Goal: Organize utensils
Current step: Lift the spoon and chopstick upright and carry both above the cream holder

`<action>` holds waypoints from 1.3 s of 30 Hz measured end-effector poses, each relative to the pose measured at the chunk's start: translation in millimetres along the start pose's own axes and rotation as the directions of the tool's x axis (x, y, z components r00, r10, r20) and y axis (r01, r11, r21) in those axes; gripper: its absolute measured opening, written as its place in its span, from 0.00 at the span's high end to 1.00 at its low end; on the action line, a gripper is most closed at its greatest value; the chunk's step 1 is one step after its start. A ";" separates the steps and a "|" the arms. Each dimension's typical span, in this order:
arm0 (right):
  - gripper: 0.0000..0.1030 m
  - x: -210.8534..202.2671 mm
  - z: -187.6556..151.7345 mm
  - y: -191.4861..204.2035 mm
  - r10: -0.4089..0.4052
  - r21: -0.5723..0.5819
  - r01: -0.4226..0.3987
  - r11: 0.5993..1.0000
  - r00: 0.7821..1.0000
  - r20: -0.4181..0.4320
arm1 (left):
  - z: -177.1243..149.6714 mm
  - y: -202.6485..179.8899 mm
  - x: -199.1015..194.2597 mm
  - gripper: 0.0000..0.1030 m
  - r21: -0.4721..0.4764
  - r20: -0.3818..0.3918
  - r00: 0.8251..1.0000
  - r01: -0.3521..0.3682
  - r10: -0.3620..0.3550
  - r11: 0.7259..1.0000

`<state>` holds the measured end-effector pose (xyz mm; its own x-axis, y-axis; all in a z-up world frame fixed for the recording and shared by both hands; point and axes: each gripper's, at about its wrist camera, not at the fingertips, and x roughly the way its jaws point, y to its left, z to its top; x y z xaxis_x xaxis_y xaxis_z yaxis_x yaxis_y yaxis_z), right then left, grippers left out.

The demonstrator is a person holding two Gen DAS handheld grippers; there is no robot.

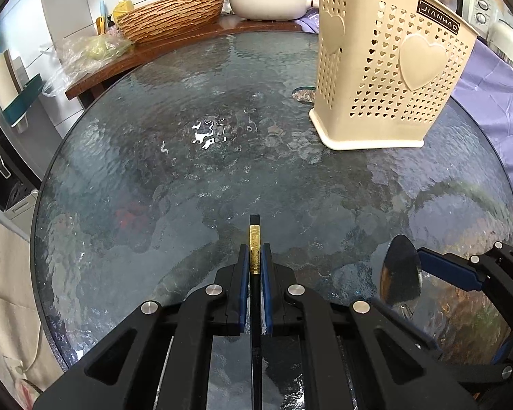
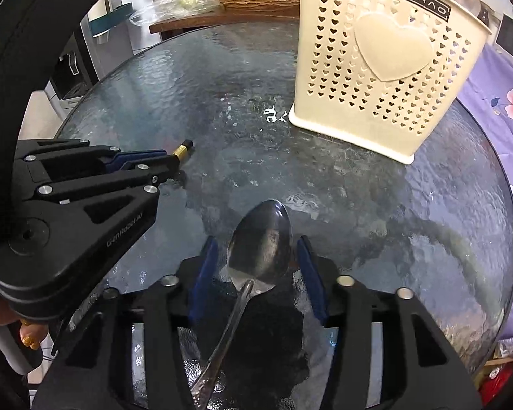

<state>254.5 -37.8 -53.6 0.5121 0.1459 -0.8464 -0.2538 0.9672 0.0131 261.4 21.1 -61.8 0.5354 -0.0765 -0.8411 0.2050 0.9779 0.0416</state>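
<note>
My left gripper [image 1: 254,256] is shut on a black chopstick with a gold band [image 1: 254,249], held low over the glass table; it also shows in the right wrist view [image 2: 174,159] with the chopstick tip [image 2: 183,148] sticking out. My right gripper [image 2: 258,249] is open, its blue pads either side of a metal spoon [image 2: 260,249] that lies on the glass bowl forward, handle running back under the gripper. The spoon bowl [image 1: 402,270] also shows in the left wrist view beside the right gripper's blue pad. A cream perforated utensil holder [image 1: 386,68] [image 2: 383,65] stands upright at the far right.
The round textured glass table [image 1: 188,171] has a dark rim. Behind it is a wooden counter [image 1: 174,44] with a woven basket [image 1: 171,17], a white pan [image 1: 266,3] and plastic bags. Purple floral cloth [image 2: 496,102] hangs at the right.
</note>
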 end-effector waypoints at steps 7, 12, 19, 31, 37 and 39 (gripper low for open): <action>0.62 5.7 5.4 1.1 0.027 -0.020 -0.026 0.999 0.999 0.023 | 1.4 1.3 0.5 0.94 -0.029 0.003 1.000 0.015 -0.014 0.999; 0.63 -8.8 2.0 -15.8 0.058 -0.015 -0.057 0.998 0.994 0.091 | 2.0 9.3 0.1 0.94 -0.066 0.009 0.999 0.040 -0.039 0.997; 0.63 -31.5 7.8 -37.7 0.153 0.019 -0.158 0.987 0.973 0.172 | 4.0 15.2 -17.4 0.94 -0.095 0.060 0.996 0.072 -0.066 0.993; 0.63 -81.7 11.0 -59.5 0.198 0.027 -0.216 0.976 0.933 0.300 | 17.6 13.0 -85.4 0.94 -0.109 0.248 0.963 0.132 -0.102 0.985; 0.63 -99.9 9.8 -58.0 0.168 0.008 -0.181 0.984 0.927 0.336 | 23.8 9.8 -120.9 0.94 -0.097 0.345 0.933 0.148 -0.106 0.984; 0.63 -102.5 9.8 -58.2 0.162 0.009 -0.175 0.984 0.926 0.341 | 23.9 7.3 -127.5 0.94 -0.090 0.362 0.926 0.151 -0.109 0.984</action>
<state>224.8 -106.9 37.6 0.7130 0.3625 -0.6002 -0.3321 0.9285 0.1663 214.2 33.4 58.7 0.7701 -0.2480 -0.5878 0.2087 0.9686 -0.1352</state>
